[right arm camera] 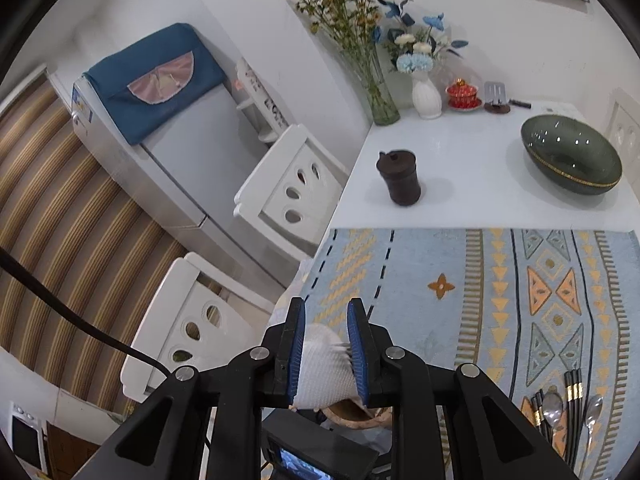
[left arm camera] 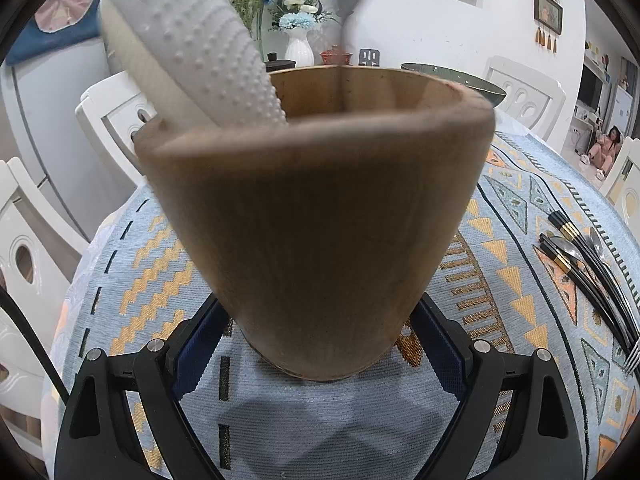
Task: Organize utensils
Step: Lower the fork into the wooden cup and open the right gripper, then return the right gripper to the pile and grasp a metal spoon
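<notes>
In the left wrist view, my left gripper (left arm camera: 320, 336) is shut on a brown wooden utensil holder (left arm camera: 320, 216) standing on the patterned placemat (left arm camera: 500, 240). A white dimpled utensil (left arm camera: 192, 40) leans in the holder's left side. Black chopsticks (left arm camera: 588, 272), spoons and a fork lie at the right. In the right wrist view, my right gripper (right arm camera: 326, 312) is high above the holder's rim (right arm camera: 352, 412); the white utensil (right arm camera: 324, 368) sits between its fingers, and contact is unclear. Chopsticks (right arm camera: 574, 392) and spoons (right arm camera: 552, 408) lie lower right.
A dark green bowl (right arm camera: 572, 156), a dark lidded cup (right arm camera: 400, 178), flower vases (right arm camera: 426, 96) and a red tea set stand on the white table beyond the mat. White chairs (right arm camera: 288, 188) and a fridge are at the left.
</notes>
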A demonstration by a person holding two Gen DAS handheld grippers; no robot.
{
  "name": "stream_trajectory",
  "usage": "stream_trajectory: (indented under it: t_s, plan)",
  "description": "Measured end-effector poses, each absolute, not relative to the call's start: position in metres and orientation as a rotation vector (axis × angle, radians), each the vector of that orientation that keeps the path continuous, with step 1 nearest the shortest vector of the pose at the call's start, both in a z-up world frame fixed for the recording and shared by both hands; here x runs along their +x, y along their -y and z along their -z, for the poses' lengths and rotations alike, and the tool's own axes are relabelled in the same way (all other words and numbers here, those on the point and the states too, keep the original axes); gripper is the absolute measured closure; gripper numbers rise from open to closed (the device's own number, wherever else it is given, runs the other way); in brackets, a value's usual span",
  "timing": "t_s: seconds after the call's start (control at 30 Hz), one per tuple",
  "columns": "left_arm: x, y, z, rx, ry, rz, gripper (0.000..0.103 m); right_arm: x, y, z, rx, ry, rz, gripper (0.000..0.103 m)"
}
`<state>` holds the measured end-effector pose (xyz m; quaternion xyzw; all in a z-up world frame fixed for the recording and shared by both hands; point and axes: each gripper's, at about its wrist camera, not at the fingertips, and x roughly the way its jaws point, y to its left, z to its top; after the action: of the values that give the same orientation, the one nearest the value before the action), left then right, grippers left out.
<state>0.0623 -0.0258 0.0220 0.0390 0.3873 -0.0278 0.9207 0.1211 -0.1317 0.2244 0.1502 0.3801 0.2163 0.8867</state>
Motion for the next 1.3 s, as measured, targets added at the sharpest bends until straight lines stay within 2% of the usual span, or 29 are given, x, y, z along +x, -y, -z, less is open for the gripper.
stream_trajectory:
  t_s: [0.13,0.3,0.67,0.87,1.1,1.3]
  plan:
    - [0.064,0.026,-0.022,0.079,-0.798,0.057,0.012,0.113,0.132,-0.235,0.31,-0.753,-0.494,0.079]
    - [0.066,0.03,-0.023,0.082,-0.799,0.056,0.012,0.096,0.152,-0.255,0.304,-0.682,-0.458,0.073]
    - [0.067,0.029,-0.023,0.074,-0.801,0.059,0.012,0.032,0.283,-0.263,0.421,-0.616,-0.179,0.073]
    - [0.067,0.026,-0.02,0.075,-0.805,0.058,0.012,-0.006,0.359,-0.207,0.609,-0.704,-0.01,0.073]
    - [0.066,0.028,-0.014,0.085,-0.813,0.054,0.012,-0.053,0.433,-0.098,0.951,-0.912,0.177,0.073]
    - [0.067,0.029,-0.014,0.085,-0.814,0.054,0.012,-0.076,0.435,-0.028,1.144,-1.043,0.188,0.073]
